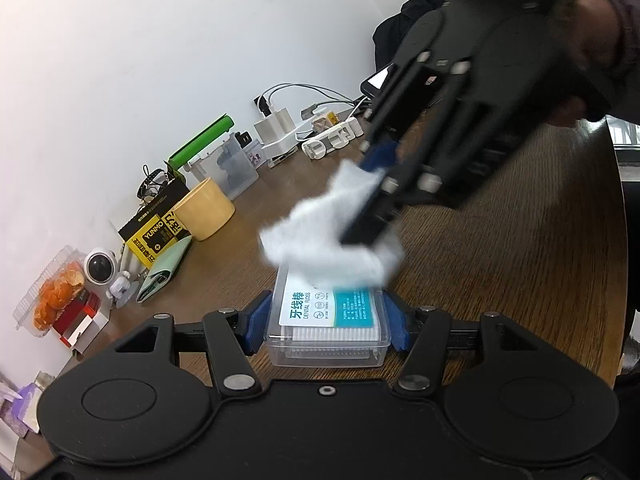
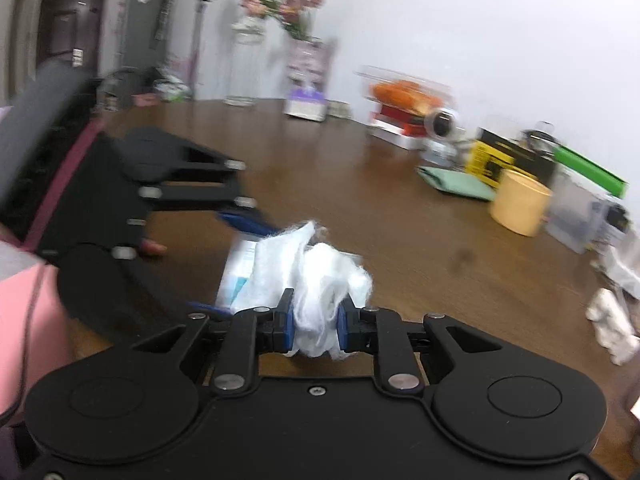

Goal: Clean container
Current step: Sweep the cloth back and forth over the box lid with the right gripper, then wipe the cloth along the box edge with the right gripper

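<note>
A clear plastic dental floss box [image 1: 330, 326] with a white and teal label rests on the wooden table. My left gripper [image 1: 326, 326] is shut on its two sides. My right gripper [image 2: 316, 326] is shut on a crumpled white tissue [image 2: 320, 280]. In the left wrist view the right gripper [image 1: 376, 216] comes down from the upper right and presses the tissue [image 1: 332, 248] onto the far end of the box lid. In the right wrist view the box [image 2: 238, 270] shows partly under the tissue, with the left gripper [image 2: 240, 240] around it.
Along the wall stand a yellow cup [image 1: 206, 208], a yellow and black box [image 1: 158, 232], a mint wallet [image 1: 164, 274], a small white robot toy [image 1: 102, 270], a fruit container [image 1: 52, 292] and power strips [image 1: 332, 136]. Another crumpled tissue [image 2: 612, 324] lies at the right.
</note>
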A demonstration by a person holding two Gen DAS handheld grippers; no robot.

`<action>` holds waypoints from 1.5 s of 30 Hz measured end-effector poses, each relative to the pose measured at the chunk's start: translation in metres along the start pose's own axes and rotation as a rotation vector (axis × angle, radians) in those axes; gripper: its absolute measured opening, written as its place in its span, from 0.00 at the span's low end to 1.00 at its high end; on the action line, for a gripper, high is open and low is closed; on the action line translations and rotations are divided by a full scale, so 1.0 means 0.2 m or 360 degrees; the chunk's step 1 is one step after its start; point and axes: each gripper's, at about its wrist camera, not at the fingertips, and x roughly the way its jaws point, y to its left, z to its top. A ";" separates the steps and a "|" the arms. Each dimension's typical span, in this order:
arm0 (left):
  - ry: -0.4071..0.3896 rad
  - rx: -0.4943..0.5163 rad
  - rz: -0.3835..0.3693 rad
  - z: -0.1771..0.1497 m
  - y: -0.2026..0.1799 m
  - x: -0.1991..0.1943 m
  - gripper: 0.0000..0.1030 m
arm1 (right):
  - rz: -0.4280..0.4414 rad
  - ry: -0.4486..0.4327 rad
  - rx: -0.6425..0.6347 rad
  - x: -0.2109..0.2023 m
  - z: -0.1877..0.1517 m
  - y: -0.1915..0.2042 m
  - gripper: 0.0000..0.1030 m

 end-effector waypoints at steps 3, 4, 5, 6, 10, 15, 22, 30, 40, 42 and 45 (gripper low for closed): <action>0.0001 -0.0004 -0.0003 0.00 0.00 0.00 0.56 | 0.0026 -0.0010 0.0007 0.01 0.02 0.00 0.20; 0.0002 -0.0006 -0.0004 0.00 0.00 0.00 0.56 | 0.0053 -0.0016 0.0002 0.02 0.02 0.02 0.20; 0.0002 -0.0008 -0.0006 0.00 0.00 0.00 0.56 | 0.0080 -0.0022 -0.0004 0.02 0.03 0.03 0.20; 0.0003 -0.0011 -0.0007 0.00 0.00 0.00 0.56 | 0.0106 -0.0027 -0.0010 0.02 0.03 0.05 0.20; 0.0003 -0.0011 -0.0008 0.00 0.01 0.00 0.56 | 0.0213 -0.0051 -0.0034 0.03 0.05 0.11 0.20; -0.0002 0.0001 -0.0005 0.00 0.01 0.01 0.56 | 0.0165 -0.0034 0.0029 -0.03 -0.01 0.07 0.20; -0.0002 0.0000 -0.0006 0.00 0.02 0.01 0.56 | 0.0044 -0.0037 0.0064 0.02 0.04 -0.02 0.20; -0.0003 0.0003 -0.0005 0.00 0.02 0.01 0.56 | 0.0174 -0.0037 -0.0050 0.00 0.04 0.09 0.20; -0.0001 -0.0008 -0.0012 0.00 0.04 0.02 0.56 | 0.0095 -0.0068 -0.0006 0.03 0.07 0.02 0.20; -0.0001 -0.0004 -0.0009 0.00 0.04 0.02 0.56 | 0.0181 -0.0084 -0.0037 0.02 0.08 0.08 0.20; -0.0002 -0.0002 -0.0007 0.00 0.03 0.02 0.56 | 0.0228 -0.0073 -0.0062 0.00 0.06 0.11 0.20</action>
